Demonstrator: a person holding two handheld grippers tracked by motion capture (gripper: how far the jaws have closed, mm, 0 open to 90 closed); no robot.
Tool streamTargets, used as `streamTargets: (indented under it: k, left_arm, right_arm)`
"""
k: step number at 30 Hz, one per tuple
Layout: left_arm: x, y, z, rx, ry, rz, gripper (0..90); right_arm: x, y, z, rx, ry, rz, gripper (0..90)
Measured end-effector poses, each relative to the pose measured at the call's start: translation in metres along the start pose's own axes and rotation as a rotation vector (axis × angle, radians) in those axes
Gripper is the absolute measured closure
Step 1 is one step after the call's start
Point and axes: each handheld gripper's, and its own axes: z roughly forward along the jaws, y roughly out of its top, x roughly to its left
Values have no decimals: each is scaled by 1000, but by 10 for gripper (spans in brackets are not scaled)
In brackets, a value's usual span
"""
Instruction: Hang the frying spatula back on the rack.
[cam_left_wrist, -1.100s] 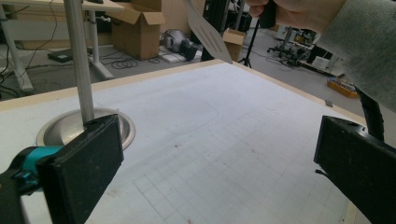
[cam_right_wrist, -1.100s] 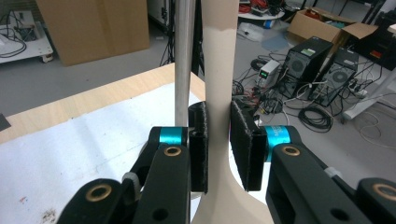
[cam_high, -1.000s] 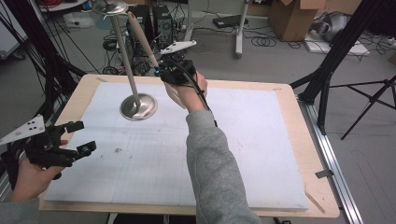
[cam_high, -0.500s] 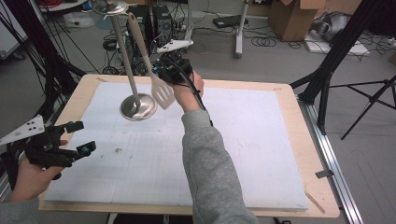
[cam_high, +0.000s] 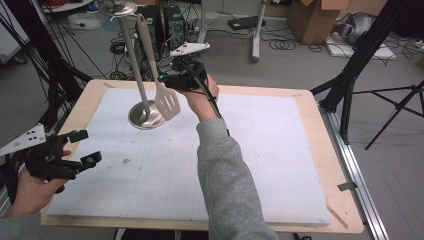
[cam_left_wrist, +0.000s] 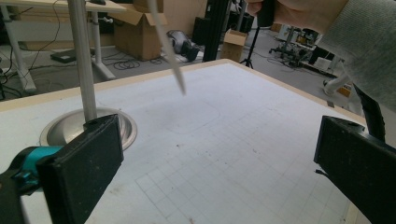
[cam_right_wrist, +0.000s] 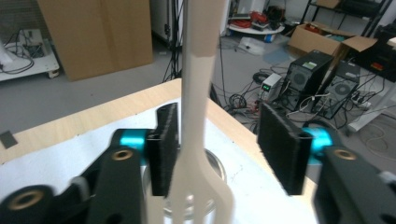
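Spatula: a pale slotted spatula (cam_high: 160, 82) hangs from the top of the metal stand (cam_high: 131, 55), handle up and slotted blade down, tilted a little. In the high view its blade sits just beside the stand's round base (cam_high: 145, 116), above the desk.
Right tool: the right tool (cam_high: 172, 82) is held up at the level of the spatula's neck, near the far edge of the desk. Its jaws have just been opening. In the right gripper view the spatula's neck (cam_right_wrist: 198, 116) stands between the two black pads; it lies close against one pad, and a clear gap parts it from the other, so the tool does not clamp it.
Left tool: the left tool (cam_high: 82, 147) hovers low over the near left corner of the desk, well apart from the stand. Its jaws stand wide with nothing between them.
Stand: a thin upright pole on a shiny round base, set on the far left part of the white mat (cam_high: 280, 160).
Desk: a wooden desk (cam_high: 345, 200) carries the white gridded mat.
Person: grey sleeve (cam_high: 225, 180) on the right arm.
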Motion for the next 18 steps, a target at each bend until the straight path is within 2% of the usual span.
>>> streamTargets:
  k: [5, 10, 14, 18]
  left_arm:
    - [1, -1, 0, 5, 3, 0, 18]
    - [1, -2, 1, 9, 3, -2, 18]
    - [1, -2, 1, 2, 6, 1, 18]
    - [1, -2, 2, -13, 9, -1, 18]
  right_arm:
    - [0, -3, 0, 25, 35, 9, 318]
    - [0, -6, -7, 5, 71, 2, 208]
    - [0, -10, -17, -15, 78, -23, 202]
    - [-3, -18, -28, -26, 86, -15, 186]
